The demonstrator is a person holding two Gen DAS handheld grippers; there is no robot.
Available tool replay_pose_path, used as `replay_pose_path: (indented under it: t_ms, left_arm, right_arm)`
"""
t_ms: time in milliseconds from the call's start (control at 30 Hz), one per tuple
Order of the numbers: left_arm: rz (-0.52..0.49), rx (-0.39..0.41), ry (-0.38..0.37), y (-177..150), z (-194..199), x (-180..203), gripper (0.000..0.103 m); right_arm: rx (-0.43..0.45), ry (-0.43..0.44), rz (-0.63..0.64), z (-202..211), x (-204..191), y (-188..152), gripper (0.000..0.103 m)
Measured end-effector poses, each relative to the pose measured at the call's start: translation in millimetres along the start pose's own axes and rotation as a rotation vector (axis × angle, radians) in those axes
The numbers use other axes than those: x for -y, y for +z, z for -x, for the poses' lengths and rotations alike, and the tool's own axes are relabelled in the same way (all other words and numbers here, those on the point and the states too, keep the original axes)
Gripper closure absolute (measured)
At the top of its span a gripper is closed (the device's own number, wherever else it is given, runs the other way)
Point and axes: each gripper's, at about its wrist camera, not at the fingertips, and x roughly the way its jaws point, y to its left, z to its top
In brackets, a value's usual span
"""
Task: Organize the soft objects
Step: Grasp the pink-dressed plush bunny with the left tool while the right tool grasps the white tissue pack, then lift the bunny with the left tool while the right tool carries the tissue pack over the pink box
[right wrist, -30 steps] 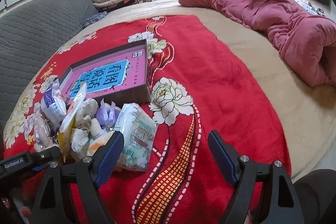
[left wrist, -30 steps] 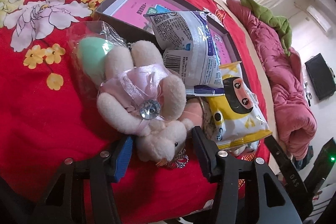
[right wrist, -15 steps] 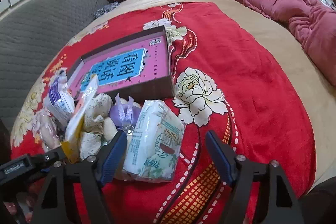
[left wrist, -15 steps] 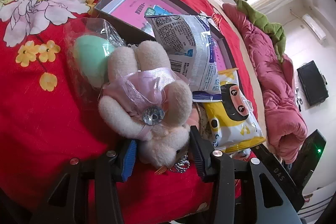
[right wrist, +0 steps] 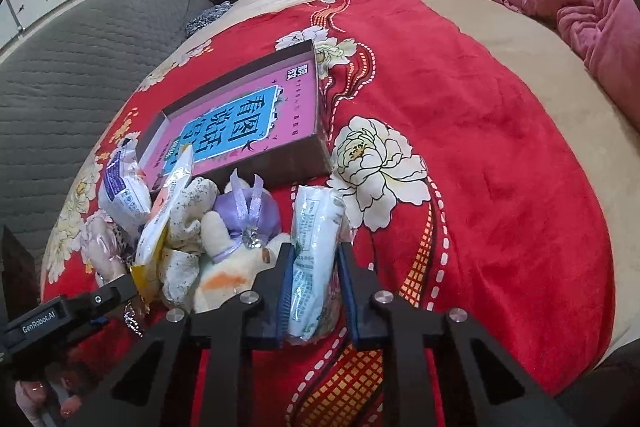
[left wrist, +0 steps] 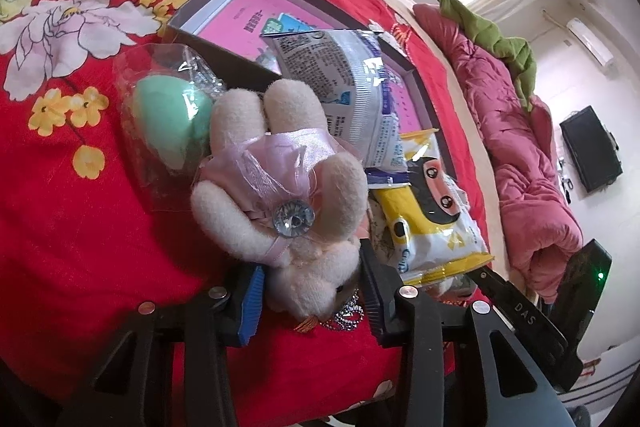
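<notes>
Red bedspread: box [right wrist: 256, 123] holds no soft items yet; right claw [right wrist: 314, 285] has just closed, clamping tissue pack [right wrist: 314, 247]; left claw [left wrist: 310, 287] closing, pads touching plush bunny [left wrist: 288, 187]; heap remains.

fuzzy plush rabbit [left wrist: 280, 195], glossy plastic tissue pack [right wrist: 314, 259], velvety red blanket [right wrist: 500, 187], cardboard box [right wrist: 304, 159]

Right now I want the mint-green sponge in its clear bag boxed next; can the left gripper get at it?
Probably not directly. The left gripper has been closing around the plush bunny's head, and the bunny overlaps the green sponge. It would have to clear the bunny first.
</notes>
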Motion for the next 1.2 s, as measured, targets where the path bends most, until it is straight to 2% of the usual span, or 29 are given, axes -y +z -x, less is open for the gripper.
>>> replay_pose_path:
  t_ms: [300, 800, 1000, 1200]
  left_arm:
    - [-0.050, 0.036, -0.002, -1, 14, 7, 0.060]
    - [-0.093, 0.110, 0.010, 1, 54, 10, 0.060]
    - [-0.090, 0.172, 0.027, 13, 72, 6, 0.060]
    - [-0.143, 0.245, 0.054, 30, 89, 10, 0.060]
  right_arm:
    - [0.116, 0.001, 0.043, 23, -6, 7, 0.083]
    - [0.184, 0.050, 0.061, 36, -14, 16, 0.083]
    - [0.211, 0.096, 0.071, 42, -18, 20, 0.083]
    - [0.249, 0.144, 0.105, 48, -28, 25, 0.083]
